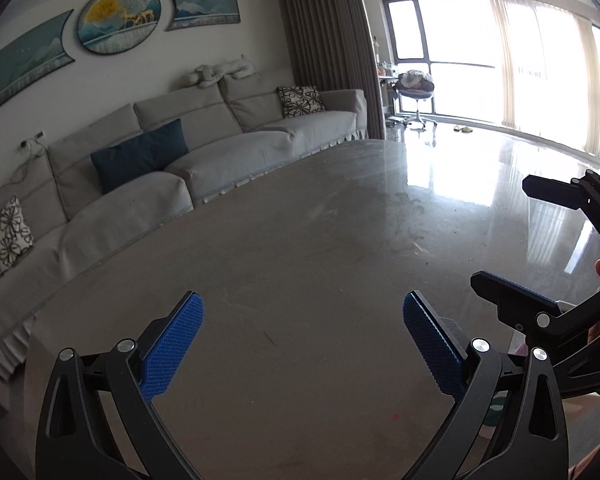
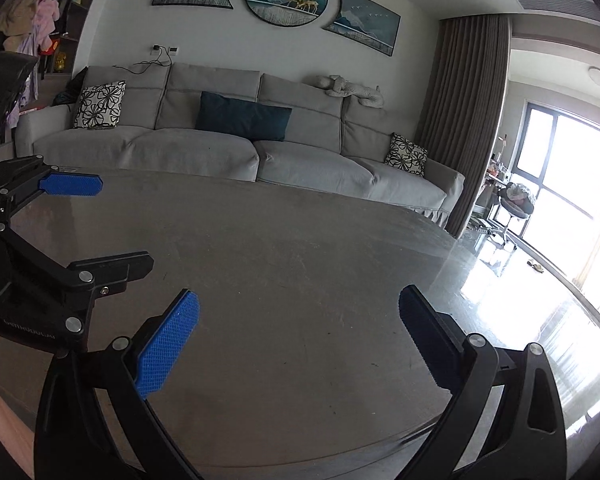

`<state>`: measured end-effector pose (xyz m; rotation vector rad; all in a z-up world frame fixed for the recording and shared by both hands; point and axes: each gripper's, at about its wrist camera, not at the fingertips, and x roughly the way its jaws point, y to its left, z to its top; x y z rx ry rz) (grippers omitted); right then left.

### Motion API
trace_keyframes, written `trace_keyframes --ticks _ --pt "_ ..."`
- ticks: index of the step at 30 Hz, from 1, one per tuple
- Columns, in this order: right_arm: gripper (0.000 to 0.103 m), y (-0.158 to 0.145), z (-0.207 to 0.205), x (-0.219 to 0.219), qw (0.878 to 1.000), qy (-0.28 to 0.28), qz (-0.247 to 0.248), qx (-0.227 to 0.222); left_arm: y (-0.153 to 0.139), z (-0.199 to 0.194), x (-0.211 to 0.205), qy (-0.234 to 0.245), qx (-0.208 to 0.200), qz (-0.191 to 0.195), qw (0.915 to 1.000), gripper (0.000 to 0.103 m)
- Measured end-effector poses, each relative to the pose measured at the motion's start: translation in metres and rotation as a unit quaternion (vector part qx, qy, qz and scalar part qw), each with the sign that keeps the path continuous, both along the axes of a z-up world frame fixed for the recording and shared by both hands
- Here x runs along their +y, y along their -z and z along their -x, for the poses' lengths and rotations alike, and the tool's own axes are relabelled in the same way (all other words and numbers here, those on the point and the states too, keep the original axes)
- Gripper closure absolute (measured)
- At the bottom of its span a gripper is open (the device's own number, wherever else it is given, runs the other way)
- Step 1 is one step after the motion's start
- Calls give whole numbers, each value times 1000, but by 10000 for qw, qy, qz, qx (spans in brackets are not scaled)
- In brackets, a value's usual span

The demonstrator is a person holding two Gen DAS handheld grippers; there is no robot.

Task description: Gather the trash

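Left wrist view: the left gripper (image 1: pixel 303 312) hangs wide apart and empty over the bare grey table (image 1: pixel 300 220), likely scanning for trash; none shows. The right gripper (image 1: pixel 504 236), at right edge, is likewise spread.

Right wrist view: the right gripper (image 2: pixel 300 312) is spread and empty; the left gripper (image 2: pixel 120 224) sits at left, with faint unreadable lettering on its body. No trash visible.

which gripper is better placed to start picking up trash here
Neither has a clear edge. The left gripper and right gripper both hover open and empty, side by side over the table. No trash shows on the tabletop in either view, so there is nothing nearer to one.
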<state>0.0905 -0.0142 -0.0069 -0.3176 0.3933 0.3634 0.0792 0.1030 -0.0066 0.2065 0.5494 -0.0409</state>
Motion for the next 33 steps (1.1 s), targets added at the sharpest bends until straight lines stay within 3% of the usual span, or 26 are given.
trace_keyframes --ticks 9,33 --pt "4 11 -6 43 9993 -133 297 -161 9 -1 41 -569 -82 -398 9976 4" --pt "4 14 -18 57 9996 -189 189 -55 13 -18 69 -672 -34 -135 9976 4"
